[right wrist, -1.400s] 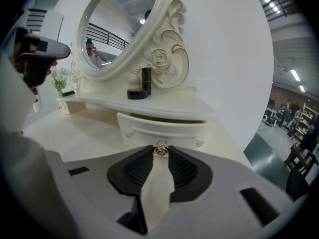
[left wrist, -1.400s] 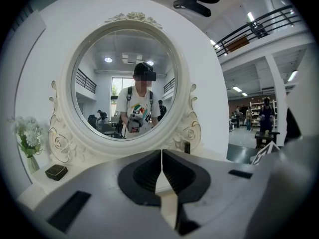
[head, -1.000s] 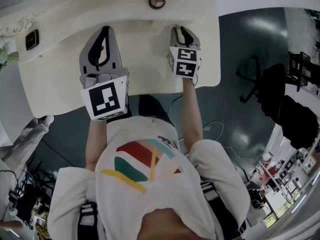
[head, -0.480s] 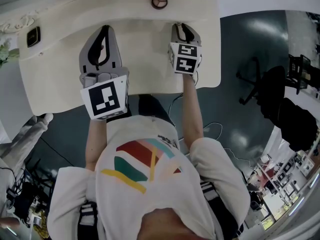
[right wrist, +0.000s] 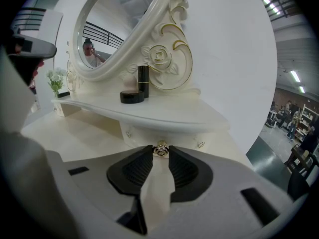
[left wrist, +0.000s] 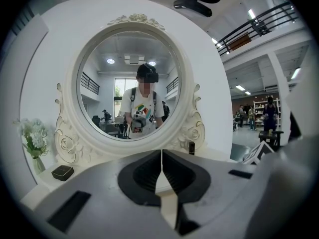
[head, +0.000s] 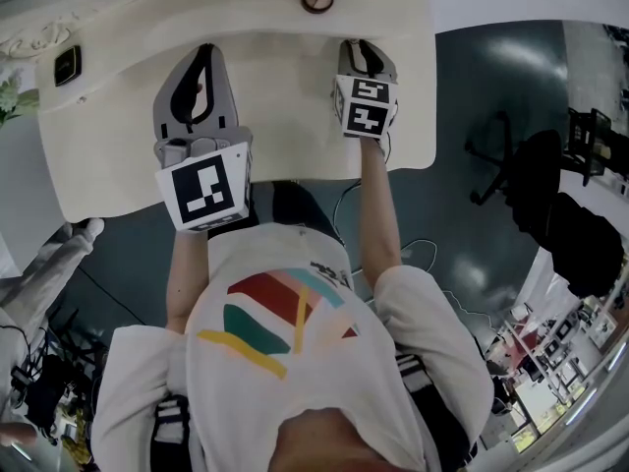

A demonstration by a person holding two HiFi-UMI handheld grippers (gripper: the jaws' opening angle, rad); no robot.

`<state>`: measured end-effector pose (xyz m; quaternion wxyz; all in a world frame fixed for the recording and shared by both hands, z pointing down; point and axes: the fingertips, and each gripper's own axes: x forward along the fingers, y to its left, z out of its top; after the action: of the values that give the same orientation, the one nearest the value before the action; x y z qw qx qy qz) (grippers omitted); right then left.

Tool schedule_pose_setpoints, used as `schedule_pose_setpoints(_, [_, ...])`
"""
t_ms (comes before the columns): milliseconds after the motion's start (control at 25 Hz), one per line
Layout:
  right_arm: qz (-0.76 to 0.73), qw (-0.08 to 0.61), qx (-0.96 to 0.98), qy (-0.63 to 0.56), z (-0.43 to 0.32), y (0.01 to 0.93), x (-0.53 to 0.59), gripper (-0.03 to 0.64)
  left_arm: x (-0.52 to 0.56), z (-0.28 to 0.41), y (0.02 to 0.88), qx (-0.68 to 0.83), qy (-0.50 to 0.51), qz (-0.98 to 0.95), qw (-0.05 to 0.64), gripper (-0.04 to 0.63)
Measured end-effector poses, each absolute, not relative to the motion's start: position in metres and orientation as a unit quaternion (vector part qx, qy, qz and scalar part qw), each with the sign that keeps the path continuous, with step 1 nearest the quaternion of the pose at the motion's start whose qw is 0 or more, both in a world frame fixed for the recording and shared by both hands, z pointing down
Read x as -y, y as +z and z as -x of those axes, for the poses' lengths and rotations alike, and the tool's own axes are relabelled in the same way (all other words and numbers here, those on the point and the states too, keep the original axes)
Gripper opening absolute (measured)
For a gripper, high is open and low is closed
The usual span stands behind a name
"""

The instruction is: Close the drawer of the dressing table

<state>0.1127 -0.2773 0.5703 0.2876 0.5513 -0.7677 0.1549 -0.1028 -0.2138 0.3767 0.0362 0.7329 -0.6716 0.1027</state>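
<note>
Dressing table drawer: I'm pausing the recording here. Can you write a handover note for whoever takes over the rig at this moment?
Left gripper: shut, empty, held over the tabletop and facing the mirror.
Right gripper: shut on the gold knob of the drawer.
Done: the drawer front sits under the raised shelf and looks nearly or fully in. I cannot tell whether it is seated.
Left to do: push until it stops if there is any give, then release the knob and back away.

Cream-white surface (head: 285,96) is mostly bare tbh: small black box (head: 63,65) near the left end, white flowers (head: 8,101) beside that, round dark-rimmed pot (head: 316,0) and a dark tube (right wrist: 143,81) at the back.
</note>
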Motion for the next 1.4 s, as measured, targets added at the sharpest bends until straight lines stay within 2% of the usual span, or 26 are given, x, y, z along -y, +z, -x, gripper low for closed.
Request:
schedule_pose_setpoints(400, [-0.568,0.260,0.767,0.145,-0.114,0.539,0.273,0.092,0.206,0.107,0.355,0.676,0.073,-0.733,0.017,0.008])
schedule_pose_setpoints(560, [-0.584,0.237,0.765,0.131,-0.115,0.507,0.269,0.060,0.200,0.113,0.336,0.679,0.054,-0.733,0.005,0.008])
schedule_pose_setpoints(840, [-0.606,0.167,0.775,0.065,-0.100,0.414,0.261,0.005,0.182,0.128,0.301,0.686,0.024,-0.727,-0.015,0.008])
schedule_pose_setpoints(1160, [-0.601,0.068,0.796,-0.012,-0.058,0.302,0.224,0.002,0.160,0.154,0.256,0.695,-0.012,-0.718,-0.025,0.008])
schedule_pose_setpoints(1400, [-0.573,0.019,0.817,-0.060,-0.013,0.245,0.180,0.000,0.138,0.172,0.239,0.704,-0.029,-0.709,-0.028,0.008])
